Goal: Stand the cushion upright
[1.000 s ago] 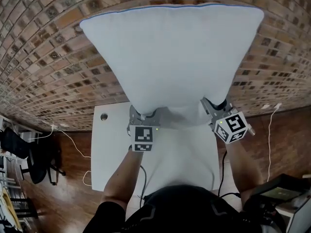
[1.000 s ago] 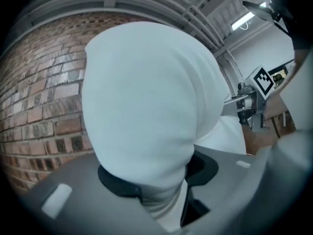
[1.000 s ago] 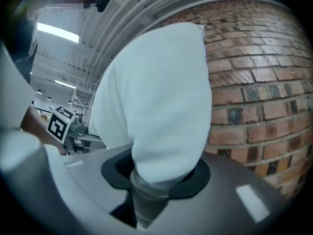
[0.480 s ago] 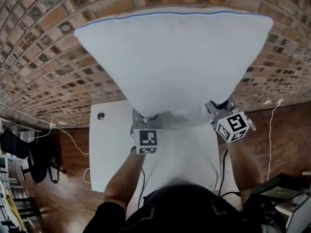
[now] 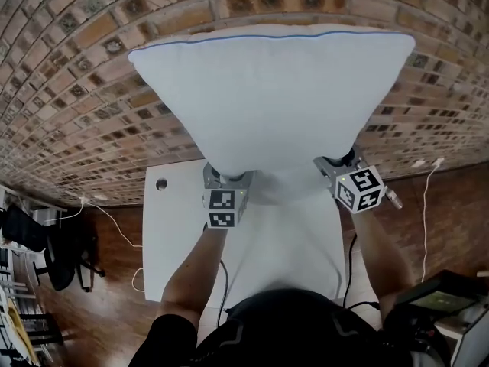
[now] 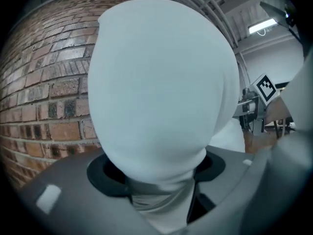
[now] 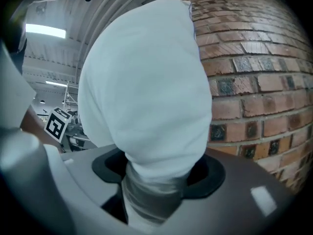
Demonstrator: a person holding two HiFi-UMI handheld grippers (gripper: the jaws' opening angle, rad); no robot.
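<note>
A big white cushion with a blue-piped top seam stands on its lower edge on the white table, its back against the brick wall. My left gripper is at its lower left corner and my right gripper at its lower right corner. In the left gripper view the cushion narrows into a neck between the jaws of the left gripper, with a dark gap beside it. The right gripper view shows the cushion the same way in the right gripper. Both pairs of jaws have just been opening, with the corners still between them.
The brick wall runs behind the table. A round cable hole sits at the table's far left corner. Cables lie on the wooden floor at both sides, and a dark chair stands at the left.
Both grippers have come down with the cushion, which now looks smaller and lower against the wall. The marker cubes sit closer to the cushion's bottom edge.
</note>
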